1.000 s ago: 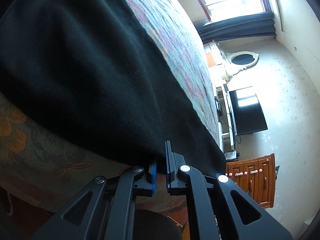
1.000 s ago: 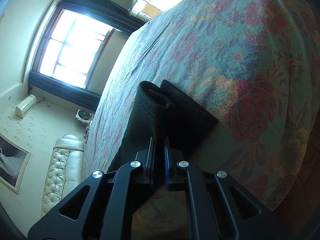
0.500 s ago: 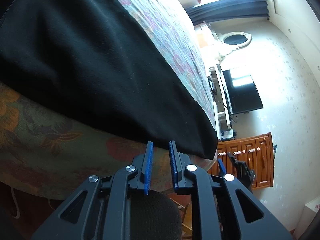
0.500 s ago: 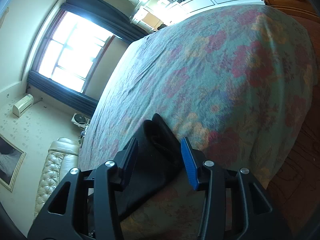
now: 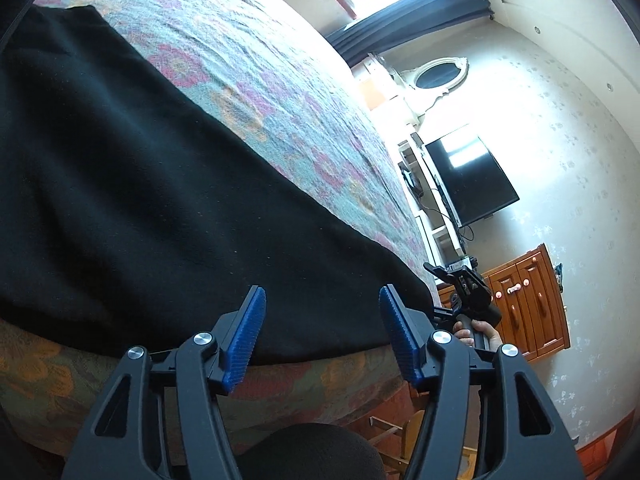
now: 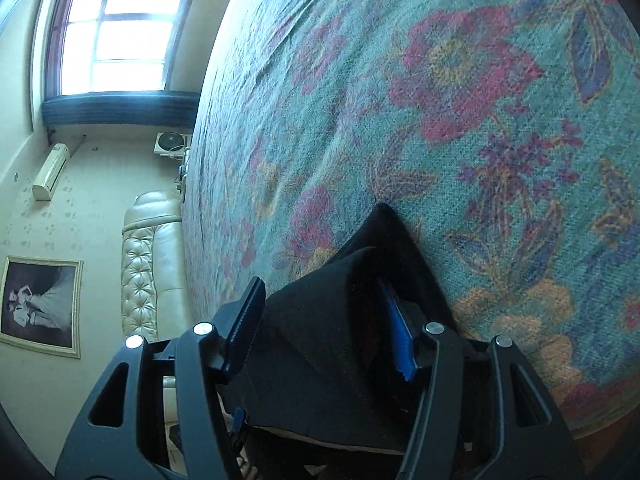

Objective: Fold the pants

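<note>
Release after a fold: left gripper and right gripper just opened, gripping nothing, black pants lower left on bedspread; next, regrasp for another fold.

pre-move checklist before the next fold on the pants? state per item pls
1. Left gripper released: ok. Jaws have just been opening; the blue pads stand apart and nothing is pinched.
2. Right gripper released: ok. Jaws have just been opening; black cloth lies between them, but the pads do not press it.
3. Pants resting on the floral bedspread: ok, flat with a straight far edge in the left wrist view.
4. Near edge of the pants at the bed's rim: cannot tell whether it overhangs.
5. Fold at the right end: not ok; layers stand raised and uneven.
6. Whole garment outline: cannot tell, neither view shows it all.
</note>
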